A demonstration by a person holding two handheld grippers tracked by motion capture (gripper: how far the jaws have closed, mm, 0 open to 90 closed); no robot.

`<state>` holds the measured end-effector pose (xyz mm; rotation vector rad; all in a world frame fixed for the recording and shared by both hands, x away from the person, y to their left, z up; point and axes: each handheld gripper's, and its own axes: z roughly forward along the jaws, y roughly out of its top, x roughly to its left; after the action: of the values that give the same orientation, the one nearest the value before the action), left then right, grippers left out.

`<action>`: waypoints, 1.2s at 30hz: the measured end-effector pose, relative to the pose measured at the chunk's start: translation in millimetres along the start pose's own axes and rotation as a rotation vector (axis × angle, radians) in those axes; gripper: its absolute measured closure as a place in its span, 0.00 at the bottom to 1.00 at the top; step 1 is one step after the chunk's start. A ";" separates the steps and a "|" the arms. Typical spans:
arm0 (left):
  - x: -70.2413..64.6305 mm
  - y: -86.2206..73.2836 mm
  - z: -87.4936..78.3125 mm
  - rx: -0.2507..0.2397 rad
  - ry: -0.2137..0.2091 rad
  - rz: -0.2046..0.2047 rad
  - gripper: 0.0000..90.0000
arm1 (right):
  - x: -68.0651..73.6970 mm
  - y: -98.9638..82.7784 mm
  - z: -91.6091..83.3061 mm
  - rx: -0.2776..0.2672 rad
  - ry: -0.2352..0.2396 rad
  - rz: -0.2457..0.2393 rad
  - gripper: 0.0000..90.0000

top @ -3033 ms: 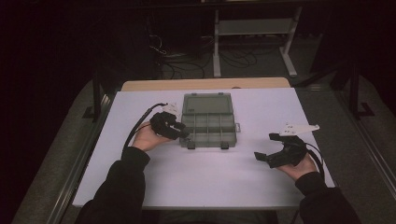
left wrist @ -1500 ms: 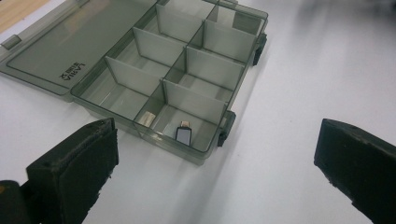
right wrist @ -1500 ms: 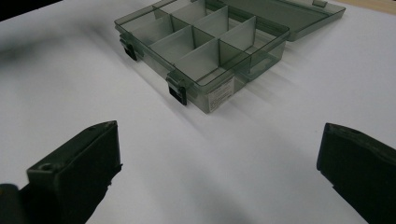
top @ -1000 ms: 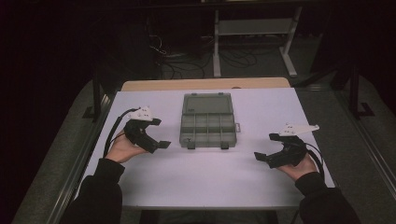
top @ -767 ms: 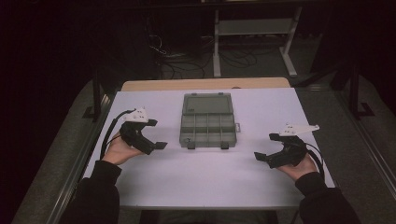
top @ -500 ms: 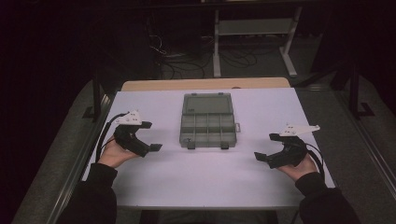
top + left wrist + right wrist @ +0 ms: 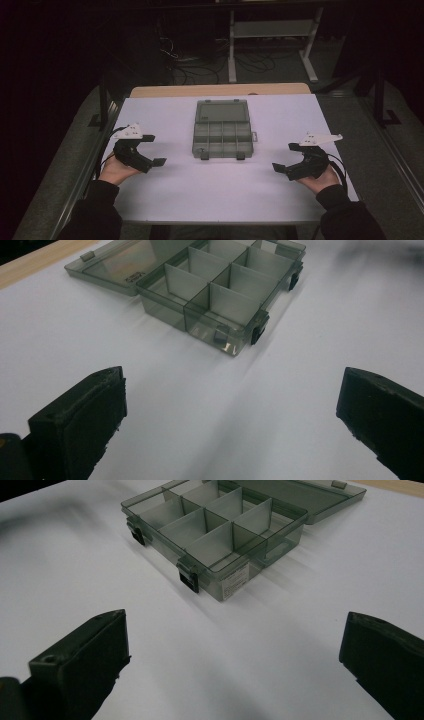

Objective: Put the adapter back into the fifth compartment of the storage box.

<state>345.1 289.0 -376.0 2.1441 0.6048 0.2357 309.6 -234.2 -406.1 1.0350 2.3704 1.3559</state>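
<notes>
A translucent grey compartment box point(image 7: 222, 129) lies open in the middle of the white table point(image 7: 280, 115), its lid flat on the far side. The dividers show in the left gripper view point(image 7: 220, 285) and the right gripper view point(image 7: 225, 525). A small dark piece point(image 7: 220, 335) sits in the box's near corner compartment. My left gripper point(image 7: 152, 150) rests near the table's left edge, open and well clear of the box, and nothing lies in the wide gap of this gripper point(image 7: 232, 415). My right gripper point(image 7: 286, 157) rests at the right, open, and that gripper point(image 7: 235, 655) holds nothing.
A wooden strip point(image 7: 220, 90) runs along the table's far edge. Beyond it, a metal frame point(image 7: 272, 35) and loose cables point(image 7: 195, 65) stand on the dark floor. Bare white surface surrounds the box on all sides.
My left gripper has drawn back from the box's left side to the table's left edge. The right gripper and the box have stayed put.
</notes>
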 end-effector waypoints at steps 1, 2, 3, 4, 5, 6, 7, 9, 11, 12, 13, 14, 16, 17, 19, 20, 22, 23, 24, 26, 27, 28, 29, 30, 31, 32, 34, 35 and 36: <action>-0.3 -1.5 -1.3 0.000 0.003 -0.002 0.00 | -0.2 0.0 0.0 -0.001 0.000 0.000 0.00; -0.2 -3.1 -2.5 0.000 0.005 -0.003 0.00 | -0.2 0.0 0.0 -0.001 0.001 0.001 0.00; 0.2 -4.5 -3.8 0.003 0.002 -0.006 0.00 | -0.2 -0.1 0.0 -0.001 0.001 0.001 0.00; 0.9 -5.9 -5.0 0.004 0.003 -0.009 0.00 | -0.1 -0.1 0.0 0.000 0.001 0.001 0.00; 0.9 -5.9 -5.0 0.004 0.003 -0.009 0.00 | -0.1 -0.1 0.0 0.000 0.001 0.001 0.00; 2.2 -9.1 -8.1 -0.004 0.008 -0.021 0.00 | 0.0 -0.1 0.1 0.000 0.000 0.001 0.00; 2.9 -10.8 -9.9 -0.008 0.013 -0.026 0.00 | 0.1 -0.1 0.3 0.003 -0.001 0.002 0.00; 4.1 -14.8 -14.4 -0.020 0.027 -0.041 0.00 | -0.2 -0.1 -0.1 0.000 -0.002 0.001 0.00; 5.2 -18.7 -18.7 -0.034 0.036 -0.051 0.00 | -0.4 -0.1 -0.2 -0.002 -0.003 0.003 0.00; 5.2 -18.7 -18.7 -0.034 0.036 -0.051 0.00 | -0.4 -0.1 -0.2 -0.002 -0.003 0.003 0.00; 5.2 -18.7 -18.7 -0.034 0.036 -0.051 0.00 | -0.5 -0.1 -0.2 -0.003 -0.004 0.003 0.00; 5.4 -22.0 -22.0 -0.046 0.049 -0.058 0.00 | -0.5 -0.1 -0.2 -0.003 -0.004 0.003 0.00; 5.0 -26.9 -27.2 -0.069 0.074 -0.063 0.00 | -0.6 -0.1 -1.0 -0.005 -0.009 0.005 0.00; 4.8 -28.0 -29.0 -0.073 0.081 -0.065 0.00 | -0.6 -0.1 -1.2 -0.006 -0.009 0.006 0.00; 4.7 -29.2 -30.6 -0.083 0.085 -0.068 0.00 | -0.4 -0.2 -1.5 -0.005 -0.010 0.008 0.00; 4.7 -31.1 -32.6 -0.094 0.084 -0.077 0.00 | -0.4 -0.4 -1.8 -0.003 -0.012 0.007 0.00; 4.6 -32.3 -33.5 -0.099 0.085 -0.084 0.00 | -0.4 -0.4 -1.8 -0.003 -0.012 0.007 0.00; 5.1 -37.4 -36.4 -0.102 0.087 -0.101 0.00 | -0.3 -0.5 -2.4 -0.004 -0.015 0.005 0.00; 5.2 -39.1 -37.1 -0.105 0.087 -0.106 0.00 | -0.3 -0.6 -2.6 -0.005 -0.017 0.005 0.00; 4.9 -41.7 -38.6 -0.108 0.093 -0.111 0.00 | -0.3 -0.7 -3.0 -0.004 -0.020 0.007 0.00; 4.1 -42.7 -39.3 -0.111 0.098 -0.110 0.00 | -0.2 -0.8 -3.1 -0.003 -0.021 0.007 0.00; 2.9 -43.8 -40.1 -0.116 0.104 -0.107 0.00 | 0.1 -0.9 -3.2 -0.002 -0.024 0.007 0.00; 1.7 -44.8 -40.7 -0.123 0.107 -0.104 0.00 | 0.6 -1.1 -3.2 -0.001 -0.028 0.005 0.00; 0.4 -45.7 -41.6 -0.131 0.109 -0.104 0.00 | 0.8 -1.1 -3.1 -0.002 -0.030 0.003 0.00; -0.4 -46.6 -42.5 -0.135 0.112 -0.106 0.00 | 0.9 -1.1 -3.2 -0.004 -0.029 0.004 0.00; -0.4 -46.6 -42.5 -0.135 0.112 -0.106 0.00 | 0.9 -1.0 -3.4 -0.008 -0.027 0.005 0.00; -1.0 -49.2 -43.6 -0.145 0.124 -0.113 0.00 | 1.0 -1.1 -4.3 -0.015 -0.029 0.006 0.00; -1.0 -49.2 -43.6 -0.145 0.124 -0.113 0.00 | 1.0 -1.1 -4.3 -0.015 -0.029 0.006 0.00; -1.2 -50.2 -43.5 -0.144 0.126 -0.115 0.00 | 1.5 -1.3 -5.5 -0.021 -0.031 0.010 0.00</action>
<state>310.9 344.2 -389.8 1.9597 0.7588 0.3427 305.1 -237.3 -403.9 1.0555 2.3275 1.3553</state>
